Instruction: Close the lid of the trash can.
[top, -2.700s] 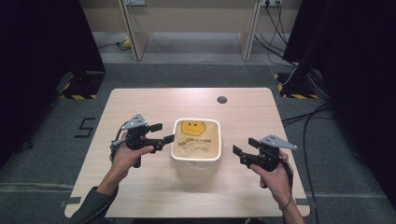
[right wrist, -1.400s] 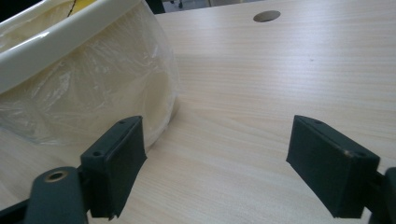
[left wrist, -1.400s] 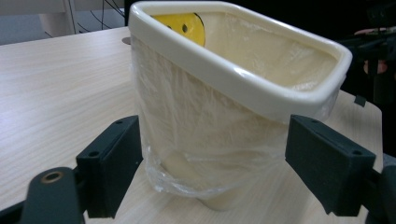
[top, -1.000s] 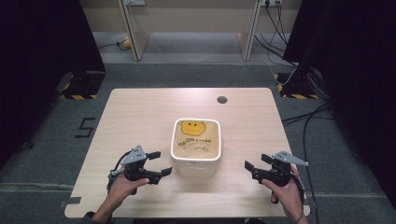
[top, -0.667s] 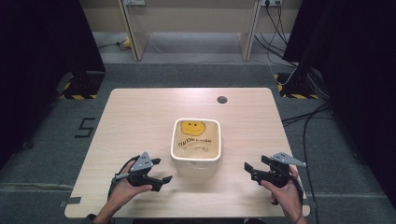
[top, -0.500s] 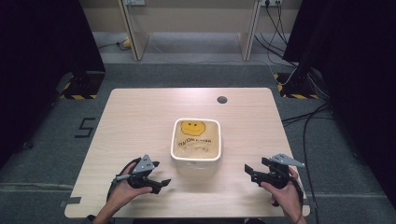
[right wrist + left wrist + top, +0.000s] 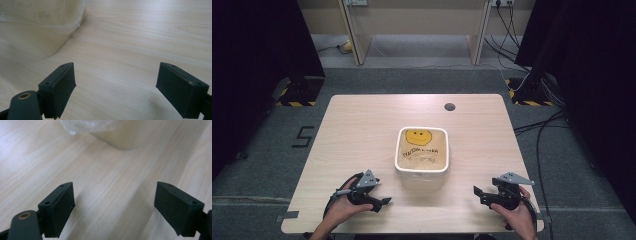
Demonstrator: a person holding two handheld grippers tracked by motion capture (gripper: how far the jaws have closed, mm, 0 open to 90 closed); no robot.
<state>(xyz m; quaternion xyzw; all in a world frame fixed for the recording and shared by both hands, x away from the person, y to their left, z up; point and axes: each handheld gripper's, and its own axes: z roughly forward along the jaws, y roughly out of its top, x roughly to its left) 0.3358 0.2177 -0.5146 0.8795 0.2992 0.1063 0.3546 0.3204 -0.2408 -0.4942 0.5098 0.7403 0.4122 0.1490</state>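
- The tub (image 7: 422, 150) sits near the middle of the counter (image 7: 362, 125), a little toward the person's side, upright and flat on the wood.
- It is a pale, rounded-square tub, with a clear film or lid across the top. A yellow smiley face and a line of dark lettering show on top; I can't read the words.
- In the left gripper view the tub's cream wall (image 7: 120, 137) and a crinkled edge of clear plastic show at the top, well ahead of the fingers (image 7: 60, 207).
- The left gripper (image 7: 381, 202) rests low near the counter's front edge, to the left of the tub and apart from it. Its fingers are spread wide with nothing but bare wood between them.
- The right gripper (image 7: 477, 192) hangs near the front edge too, to the right of the tub and well apart. Its fingers (image 7: 61, 87) are likewise released and empty, pointed toward the tub.
- Judging from this, nothing is in hand. Neither gripper touches the tub, and the film looks unbroken.
- Either the handling has not begun or it is over; I can't tell which.
- If work is left, both grippers must first close the gap to the tub's sides.
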